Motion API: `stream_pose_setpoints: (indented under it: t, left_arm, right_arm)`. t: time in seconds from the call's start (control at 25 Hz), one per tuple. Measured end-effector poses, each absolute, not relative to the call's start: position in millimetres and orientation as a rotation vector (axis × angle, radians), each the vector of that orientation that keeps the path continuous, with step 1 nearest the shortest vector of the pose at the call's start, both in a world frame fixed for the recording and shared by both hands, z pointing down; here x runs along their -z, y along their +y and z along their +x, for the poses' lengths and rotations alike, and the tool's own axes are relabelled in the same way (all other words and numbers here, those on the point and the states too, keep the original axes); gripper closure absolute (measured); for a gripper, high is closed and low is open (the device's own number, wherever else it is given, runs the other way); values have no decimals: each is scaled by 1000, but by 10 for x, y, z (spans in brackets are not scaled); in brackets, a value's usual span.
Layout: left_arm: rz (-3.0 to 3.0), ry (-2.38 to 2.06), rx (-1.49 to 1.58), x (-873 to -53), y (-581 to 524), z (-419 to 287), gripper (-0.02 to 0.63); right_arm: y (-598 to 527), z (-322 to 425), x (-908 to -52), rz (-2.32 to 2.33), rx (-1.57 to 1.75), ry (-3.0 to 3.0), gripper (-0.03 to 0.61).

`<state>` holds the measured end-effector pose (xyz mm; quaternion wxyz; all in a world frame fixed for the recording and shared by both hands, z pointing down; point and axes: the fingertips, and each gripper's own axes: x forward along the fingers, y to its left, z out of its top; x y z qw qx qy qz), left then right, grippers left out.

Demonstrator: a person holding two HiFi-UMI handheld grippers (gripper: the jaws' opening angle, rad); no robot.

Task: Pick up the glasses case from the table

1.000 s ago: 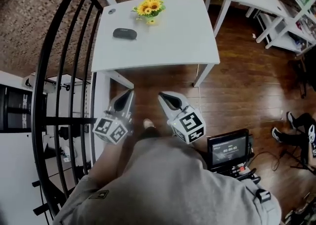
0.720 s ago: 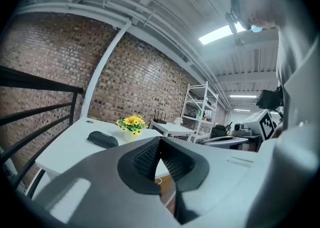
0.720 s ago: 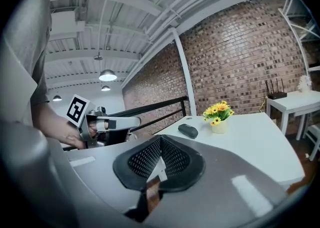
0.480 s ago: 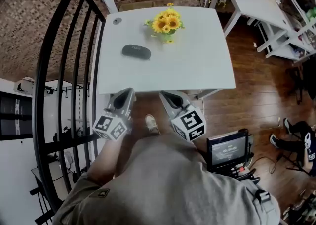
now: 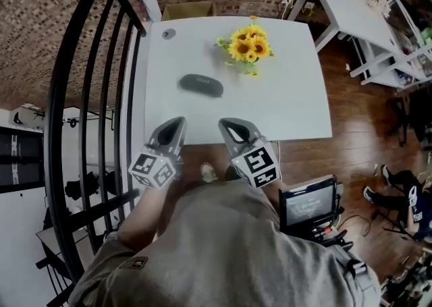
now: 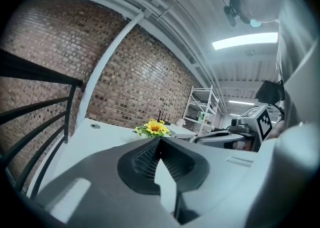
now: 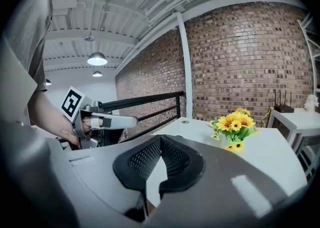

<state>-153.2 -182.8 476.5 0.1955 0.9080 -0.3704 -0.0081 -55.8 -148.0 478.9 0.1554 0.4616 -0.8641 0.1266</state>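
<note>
The glasses case (image 5: 201,85), a dark oval, lies on the white table (image 5: 297,110), left of its middle. Both grippers hover side by side over the table's near edge, pointing at it. The left gripper (image 5: 177,123) is shut with nothing in it, and the case sits a short way beyond and slightly right of its tip. The right gripper (image 5: 225,124) is also shut and empty. The left gripper view shows its jaws (image 6: 159,139) closed tip to tip. In the right gripper view, that gripper (image 7: 160,139) hides the case.
A bunch of sunflowers (image 5: 247,48) stands on the table behind and right of the case, and a small round disc (image 5: 168,34) lies at the far left corner. A black railing (image 5: 88,96) runs along the left. A screen device (image 5: 312,204) sits on the wooden floor at right.
The person has walked up to the table. Both grippers, still shut, have come from over the floor to the table's near edge, and the case is now much closer.
</note>
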Motion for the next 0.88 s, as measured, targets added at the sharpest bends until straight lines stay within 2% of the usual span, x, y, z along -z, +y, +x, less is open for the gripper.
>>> stream_pose_setpoints:
  t: [0.36, 0.44, 0.52, 0.72, 0.88]
  left_arm:
    - [2468, -1081, -43, -4974, -2138, -1540, 617]
    - [2448, -1094, -61, -5009, -2180, -1529, 617]
    - [2424, -1110, -72, -5038, -2217, -1509, 617]
    - [2357, -1157, -93, -5144, -2302, -1600, 617]
    - [2275, -1224, -98, -5234, -2259, -1813, 617]
  right_arm:
    - [-2165, -665, -5086, 1103, -320, -2432, 558]
    - [-2292, -686, -5202, 1018, -323, -2415, 465]
    - [-2417, -683, -5323, 943, -322, -2389, 412]
    - [-2746, -746, -5651, 790, -257, -2297, 300]
    - [-2888, -889, -5932, 645, -211, -2212, 242]
